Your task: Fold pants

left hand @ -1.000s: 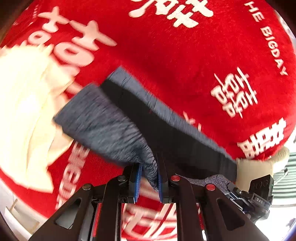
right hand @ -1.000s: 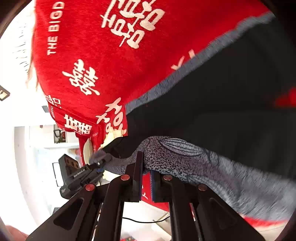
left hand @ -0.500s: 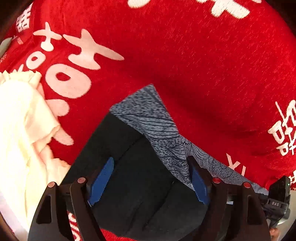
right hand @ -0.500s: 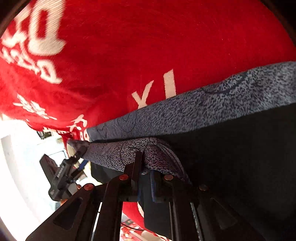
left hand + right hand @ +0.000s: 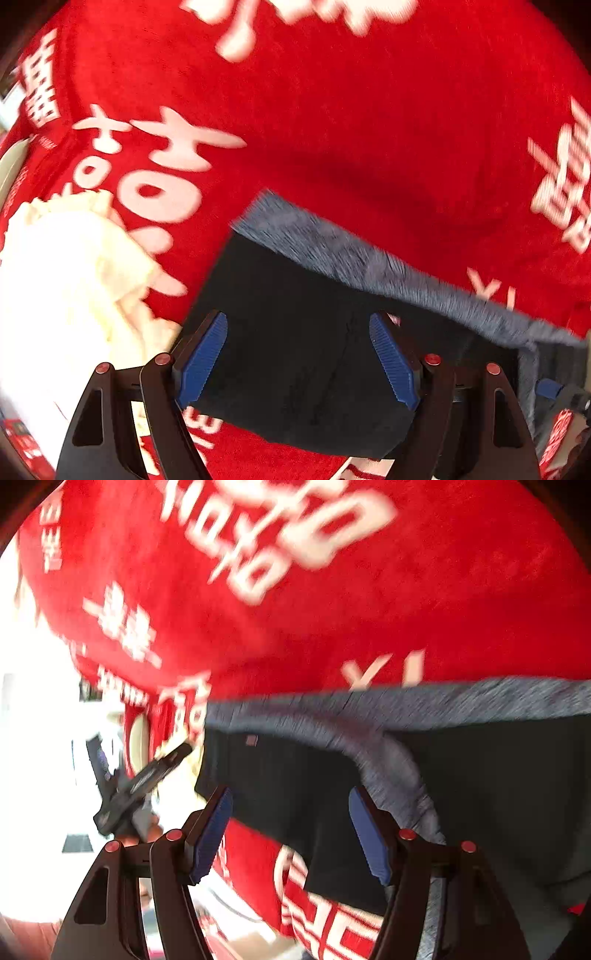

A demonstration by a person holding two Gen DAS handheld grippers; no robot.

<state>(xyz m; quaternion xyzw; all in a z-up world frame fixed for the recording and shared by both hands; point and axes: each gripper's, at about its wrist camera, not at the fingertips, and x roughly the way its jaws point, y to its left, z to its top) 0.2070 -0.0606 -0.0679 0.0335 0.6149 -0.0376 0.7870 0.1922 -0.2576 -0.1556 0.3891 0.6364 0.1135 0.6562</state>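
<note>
Black pants [image 5: 303, 354] lie on my red cloth [image 5: 351, 129]; left gripper [image 5: 299, 362] spread apart, right gripper [image 5: 291, 834] opening, neither gripping.

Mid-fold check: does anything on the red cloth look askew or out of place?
The pants lie folded, but the fold is not square: a grey strip of the lower layer pokes out along one edge. A crumpled cream cloth sits just beside them. Nothing looks damaged.
</note>
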